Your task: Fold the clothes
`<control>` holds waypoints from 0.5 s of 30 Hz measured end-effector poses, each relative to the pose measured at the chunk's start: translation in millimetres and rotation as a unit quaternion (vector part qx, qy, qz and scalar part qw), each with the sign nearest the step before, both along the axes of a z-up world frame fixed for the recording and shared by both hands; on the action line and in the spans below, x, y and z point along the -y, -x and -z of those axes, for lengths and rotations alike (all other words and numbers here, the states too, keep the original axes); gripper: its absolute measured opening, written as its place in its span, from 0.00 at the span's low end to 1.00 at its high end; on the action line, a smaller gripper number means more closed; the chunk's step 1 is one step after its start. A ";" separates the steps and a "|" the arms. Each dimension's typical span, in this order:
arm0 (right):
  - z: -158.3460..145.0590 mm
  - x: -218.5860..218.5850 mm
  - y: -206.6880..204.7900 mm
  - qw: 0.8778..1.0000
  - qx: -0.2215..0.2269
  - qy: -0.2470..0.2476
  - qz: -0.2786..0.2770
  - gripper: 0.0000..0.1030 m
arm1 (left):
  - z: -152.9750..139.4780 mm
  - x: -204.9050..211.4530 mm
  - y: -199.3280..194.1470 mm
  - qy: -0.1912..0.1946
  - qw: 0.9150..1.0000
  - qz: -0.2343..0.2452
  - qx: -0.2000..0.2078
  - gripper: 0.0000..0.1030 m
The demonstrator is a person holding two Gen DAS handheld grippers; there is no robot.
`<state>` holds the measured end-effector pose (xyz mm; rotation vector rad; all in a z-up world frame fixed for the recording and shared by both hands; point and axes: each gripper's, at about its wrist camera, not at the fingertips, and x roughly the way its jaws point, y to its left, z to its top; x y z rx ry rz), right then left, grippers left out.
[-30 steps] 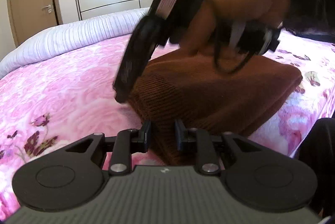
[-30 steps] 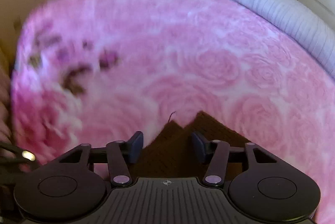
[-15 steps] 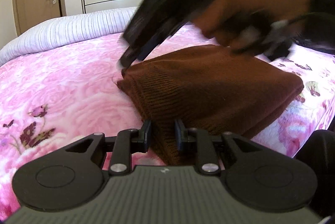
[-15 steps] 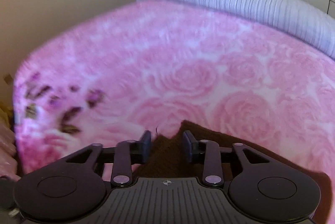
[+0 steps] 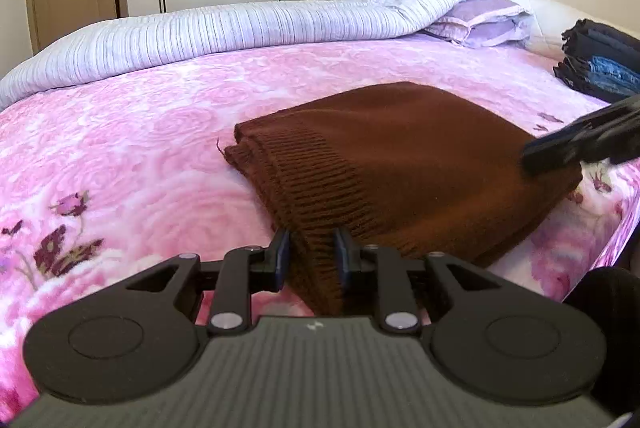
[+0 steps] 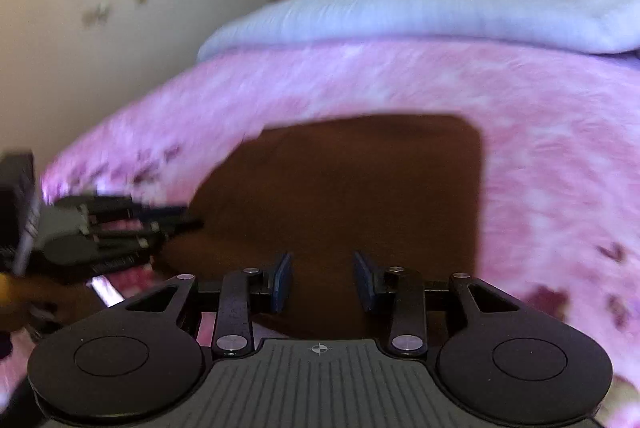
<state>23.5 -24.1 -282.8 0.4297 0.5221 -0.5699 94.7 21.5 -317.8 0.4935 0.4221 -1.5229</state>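
Left tongs (image 5: pixel 310 254) grip the folded sweater's (image 5: pixel 400 156) ribbed corner; right tongs (image 6: pixel 323 282) hover open above it. Folding looks nearly finished: next, probably release and tidy.

Left gripper (image 5: pixel 310 254): matte black, two round discs flanking a ribbed grey centre plate, silver rivets on the linkage arms, dark blue pads (image 5: pixel 283 253). Right gripper (image 6: pixel 322 278): same build, blue pads (image 6: pixel 282 278), small crosshair mark at the top of the ribbed plate. Left of that plate, blurred: grey-black linkage, skin-toned patch.
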 end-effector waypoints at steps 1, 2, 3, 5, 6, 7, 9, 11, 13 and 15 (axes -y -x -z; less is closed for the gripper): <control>-0.8 -3.6 8.9 1.000 0.003 0.007 0.010 0.37 | -0.1 1.1 2.1 -0.001 1.000 0.001 0.004 0.19; 1.8 -6.3 15.9 1.000 -0.002 0.014 0.016 0.37 | 0.2 1.3 3.7 -0.002 1.000 0.001 0.006 0.19; 4.5 -7.6 22.5 1.000 -0.003 0.016 0.021 0.37 | 0.7 1.2 5.0 -0.002 1.000 0.001 0.007 0.19; 10.3 -6.8 34.2 0.999 0.004 0.012 0.031 0.37 | 0.1 1.3 7.2 -0.005 1.000 0.002 0.010 0.19; 10.6 -7.0 39.1 0.999 0.007 0.009 0.036 0.37 | -1.6 1.7 7.7 -0.008 1.000 0.004 0.012 0.19; 6.4 -8.6 43.1 0.999 0.008 0.010 0.043 0.38 | -4.9 1.8 7.4 -0.010 1.000 0.007 0.017 0.19; -4.0 -18.3 46.7 0.998 -0.003 0.038 0.044 0.42 | -15.0 -3.2 8.1 -0.005 0.999 0.012 0.032 0.22; -10.4 -36.8 44.0 0.995 -0.035 0.097 0.018 0.49 | -23.1 -15.1 13.7 0.009 0.998 0.021 0.063 0.23; -10.0 -58.3 37.4 0.981 -0.087 0.171 -0.021 0.58 | -28.0 -30.5 22.9 0.025 0.993 0.039 0.106 0.29; 3.2 -75.2 27.0 0.955 -0.157 0.241 -0.068 0.60 | -30.3 -46.0 33.7 0.039 0.986 0.062 0.150 0.34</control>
